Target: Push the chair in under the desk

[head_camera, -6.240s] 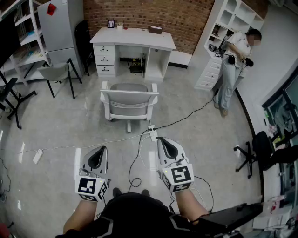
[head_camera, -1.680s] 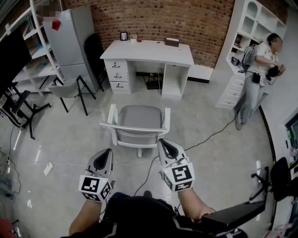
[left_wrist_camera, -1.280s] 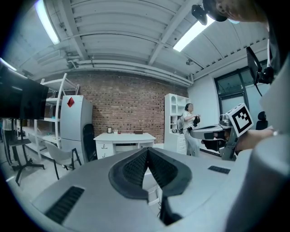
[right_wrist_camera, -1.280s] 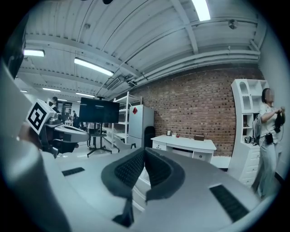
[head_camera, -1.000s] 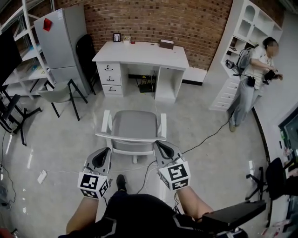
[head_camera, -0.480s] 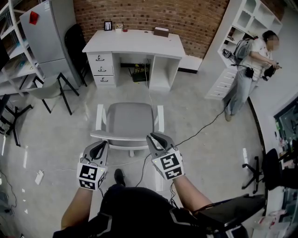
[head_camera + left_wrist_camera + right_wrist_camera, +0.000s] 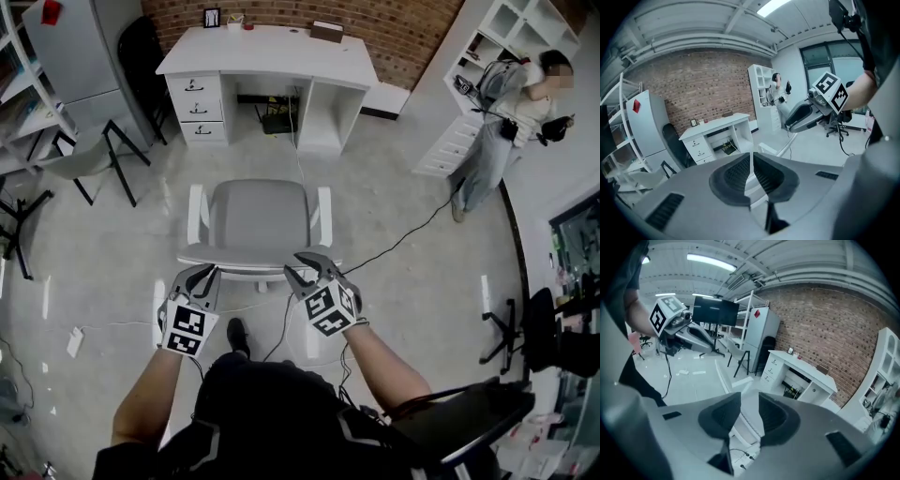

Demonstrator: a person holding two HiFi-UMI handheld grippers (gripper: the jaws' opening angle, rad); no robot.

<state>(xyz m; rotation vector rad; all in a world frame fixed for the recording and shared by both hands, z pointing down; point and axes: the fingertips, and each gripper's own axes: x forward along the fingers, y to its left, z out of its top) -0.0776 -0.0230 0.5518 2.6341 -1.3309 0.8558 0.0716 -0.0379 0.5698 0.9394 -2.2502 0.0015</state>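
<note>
The grey chair (image 7: 258, 217) with white arms stands on the floor, its seat facing the white desk (image 7: 267, 52) at the far wall and a stretch of floor between them. Its backrest rail (image 7: 248, 263) is nearest me. My left gripper (image 7: 201, 275) is shut and empty, its tips at the rail's left end. My right gripper (image 7: 307, 271) is at the rail's right end, its jaws opening; nothing is pressed between the pads. In the right gripper view the chair (image 7: 743, 397) shows through the gap of the jaws (image 7: 749, 414). In the left gripper view the pads (image 7: 750, 171) meet, with the desk (image 7: 717, 130) beyond.
A person (image 7: 511, 103) stands by the white shelf unit (image 7: 448, 66) at the right. A cable (image 7: 398, 242) and a power strip lie on the floor near the chair. A folding chair (image 7: 89, 155) and a fridge (image 7: 61, 42) are at the left, a black office chair (image 7: 534, 323) at the right.
I have come closer to the chair, and both grippers have moved forward up to its backrest rail. The right gripper's jaws have parted; the left's stay together.
</note>
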